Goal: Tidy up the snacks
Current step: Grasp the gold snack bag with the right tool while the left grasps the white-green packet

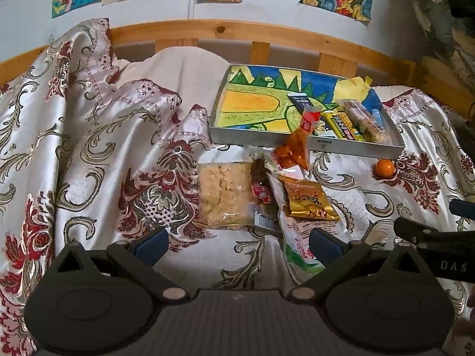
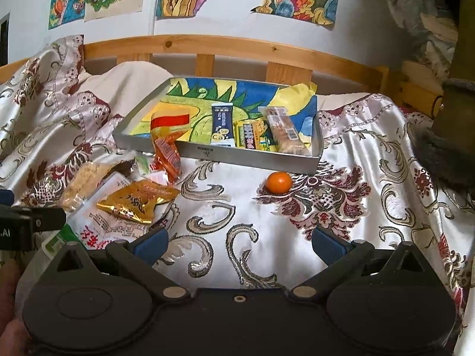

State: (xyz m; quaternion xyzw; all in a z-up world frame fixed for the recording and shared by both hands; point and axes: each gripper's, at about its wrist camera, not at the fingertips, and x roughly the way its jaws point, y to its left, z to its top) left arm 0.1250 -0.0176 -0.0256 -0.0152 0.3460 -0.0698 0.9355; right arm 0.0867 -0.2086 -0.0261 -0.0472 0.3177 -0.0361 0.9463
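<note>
Two claws, ours: left claw (image 1: 237,244) and right claw (image 2: 239,244), both spread wide with nothing between their pads, low over the bed (image 2: 371,154). Ahead of the left lies a pile of snacks (image 1: 255,192); ahead of the right, an orange (image 2: 278,181) just before the tray (image 2: 252,155), which holds more snacks.

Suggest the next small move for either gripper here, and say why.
Probably lower the right gripper forward onto the small orange fruit. Both grippers are open and hold nothing, and the fruit lies alone on the bedspread just in front of the grey tray, straight ahead of the right fingers. The left gripper faces the overlapping snack packets, a harder pick.
</note>
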